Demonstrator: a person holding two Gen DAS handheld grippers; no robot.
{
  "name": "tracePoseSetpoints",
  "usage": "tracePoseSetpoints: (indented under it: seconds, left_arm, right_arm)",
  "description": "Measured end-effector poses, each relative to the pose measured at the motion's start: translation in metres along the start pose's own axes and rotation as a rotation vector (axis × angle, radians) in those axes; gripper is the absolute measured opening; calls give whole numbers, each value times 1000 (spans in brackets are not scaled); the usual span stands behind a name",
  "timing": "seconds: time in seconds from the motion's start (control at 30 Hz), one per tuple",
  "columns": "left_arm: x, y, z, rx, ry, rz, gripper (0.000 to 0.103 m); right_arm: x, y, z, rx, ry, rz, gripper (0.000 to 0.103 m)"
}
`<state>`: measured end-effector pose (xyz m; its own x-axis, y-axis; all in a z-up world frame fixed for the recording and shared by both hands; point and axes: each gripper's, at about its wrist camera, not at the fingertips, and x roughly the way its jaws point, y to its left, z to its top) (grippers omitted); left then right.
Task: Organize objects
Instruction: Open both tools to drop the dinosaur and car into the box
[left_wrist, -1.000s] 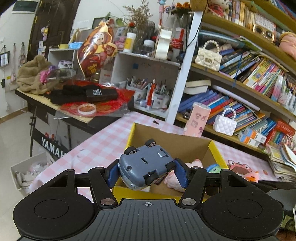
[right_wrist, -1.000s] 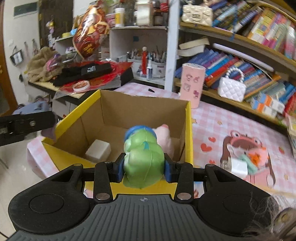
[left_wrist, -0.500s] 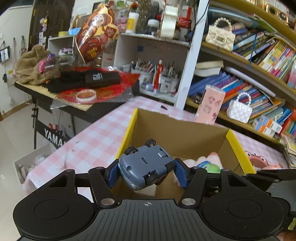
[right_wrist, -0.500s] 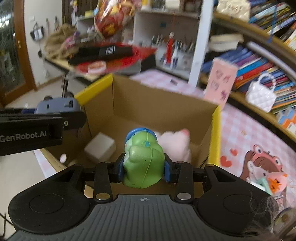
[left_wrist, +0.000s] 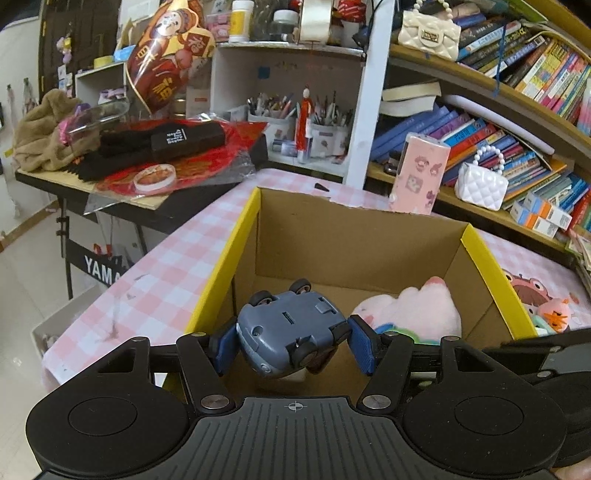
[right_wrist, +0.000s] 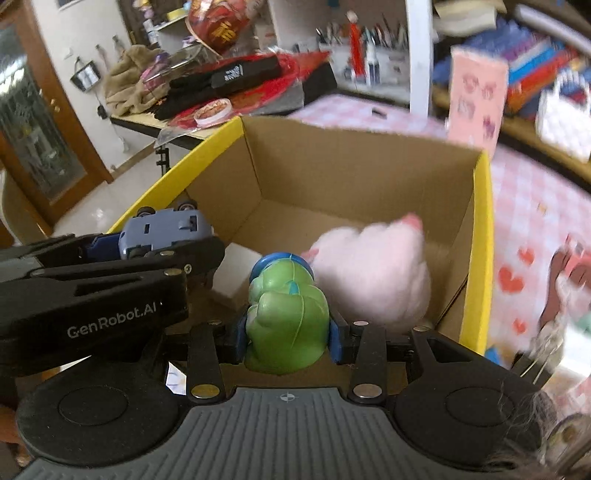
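Note:
My left gripper is shut on a grey-blue toy car, held upside down with its wheels up, over the near left part of an open cardboard box with yellow rims. My right gripper is shut on a green squishy toy with a blue cap, over the same box. A pink plush and a white block lie on the box floor. In the right wrist view the left gripper with the car shows at the left.
The box stands on a pink checked tablecloth. A pink patterned box stands behind it, before a full bookshelf. Small toys lie right of the box. A cluttered black side table stands to the left, floor below it.
Both grippers have come forward and down over the box, each keeping its toy. The box interior and the pink plush now fill more of both views.

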<state>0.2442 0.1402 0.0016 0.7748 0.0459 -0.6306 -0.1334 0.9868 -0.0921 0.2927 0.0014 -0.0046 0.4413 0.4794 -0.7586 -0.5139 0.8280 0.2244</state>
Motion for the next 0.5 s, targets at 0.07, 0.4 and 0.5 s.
tracePoseSetpoints:
  seconds: [0.07, 0.4, 0.5]
  left_arm:
    - [1, -1, 0, 7, 3, 0, 61]
    - [6, -6, 4, 25, 30, 2, 62]
    - [7, -6, 4, 26, 36, 7, 63]
  right_arm:
    - [1, -3, 0, 23, 11, 23, 38]
    - [-1, -1, -2, 15, 4, 29, 38]
    - [-1, -2, -1, 12, 4, 32, 38]
